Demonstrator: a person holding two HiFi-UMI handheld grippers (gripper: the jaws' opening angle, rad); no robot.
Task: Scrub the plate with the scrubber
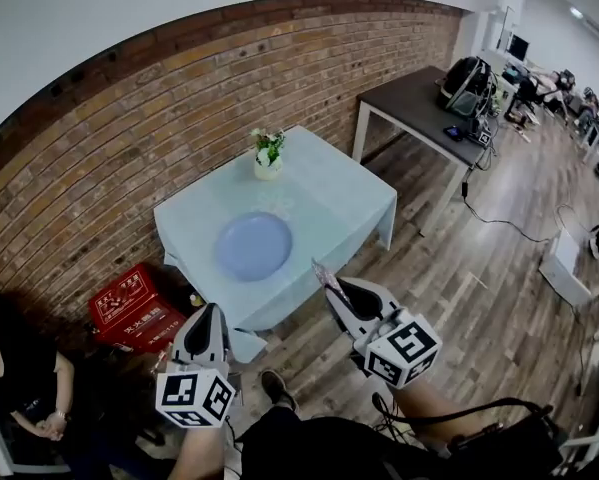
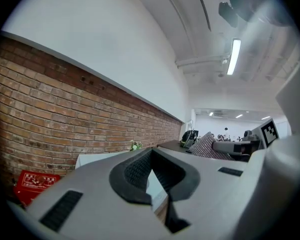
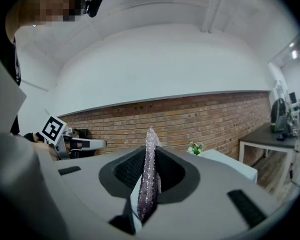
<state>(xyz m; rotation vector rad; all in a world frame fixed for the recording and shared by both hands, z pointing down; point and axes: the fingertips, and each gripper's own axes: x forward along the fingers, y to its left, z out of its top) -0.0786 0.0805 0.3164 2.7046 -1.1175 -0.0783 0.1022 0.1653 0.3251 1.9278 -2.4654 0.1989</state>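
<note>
Right gripper [image 1: 339, 288] is gripping the scrubber [image 3: 150, 176]: the jaws are pressing together on a thin, glittery mesh pad, and it is sticking out past the tips. Left gripper [image 1: 208, 315] is sitting fully closed with nothing in it, the pads just meeting each other. Both are hanging in the air on the near side of the table [image 1: 329, 203], tips pointing toward it, neither touching anything.

The plate [image 1: 254, 246] is lying flat on the pale blue cloth ahead of both tools, roughly between their two lines and a bit nearer the left one. It is well apart from the scrubber tip. A small flower vase [image 1: 268, 158] is standing beyond the plate, farther from the grippers.

Progress, as I'm judging it: the scrubber is already in the grip, so the pick-up part is looking done. Scrubbing itself is not yet under way, since no contact with the plate is showing. What is left is reaching over the table edge, lowering the scrubber onto the plate face and rubbing across it. The left tool may be needed to steady the rim. The plate looks plain blue, possibly clean, but it is too small in the head view to tell.
</note>
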